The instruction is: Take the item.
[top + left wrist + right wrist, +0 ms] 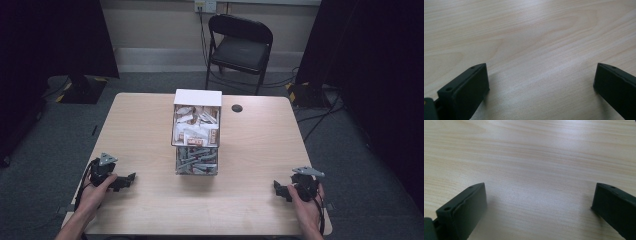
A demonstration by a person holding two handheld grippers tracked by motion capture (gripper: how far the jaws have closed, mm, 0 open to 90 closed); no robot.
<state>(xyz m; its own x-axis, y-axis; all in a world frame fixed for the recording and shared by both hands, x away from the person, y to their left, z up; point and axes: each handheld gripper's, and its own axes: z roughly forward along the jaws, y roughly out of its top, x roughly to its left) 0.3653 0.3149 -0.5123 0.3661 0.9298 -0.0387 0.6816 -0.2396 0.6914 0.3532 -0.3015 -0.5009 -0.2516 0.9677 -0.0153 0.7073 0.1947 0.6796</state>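
A clear two-part container (196, 132) stands in the middle of the wooden table (145, 200); its upper part holds white and brown packets, its lower part grey pieces (196, 160). My left gripper (129, 178) rests near the table's front left, held by a hand, pointing right toward the centre. My right gripper (278, 189) rests near the front right, pointing left. In the left gripper view the left gripper (541, 75) stands open over bare wood. In the right gripper view the right gripper (539, 195) is likewise open with nothing between its jaws.
A small dark round thing (237, 108) lies on the table behind the container to the right. A black folding chair (240, 47) stands beyond the far edge. Dark screens (55, 40) flank the room at both sides.
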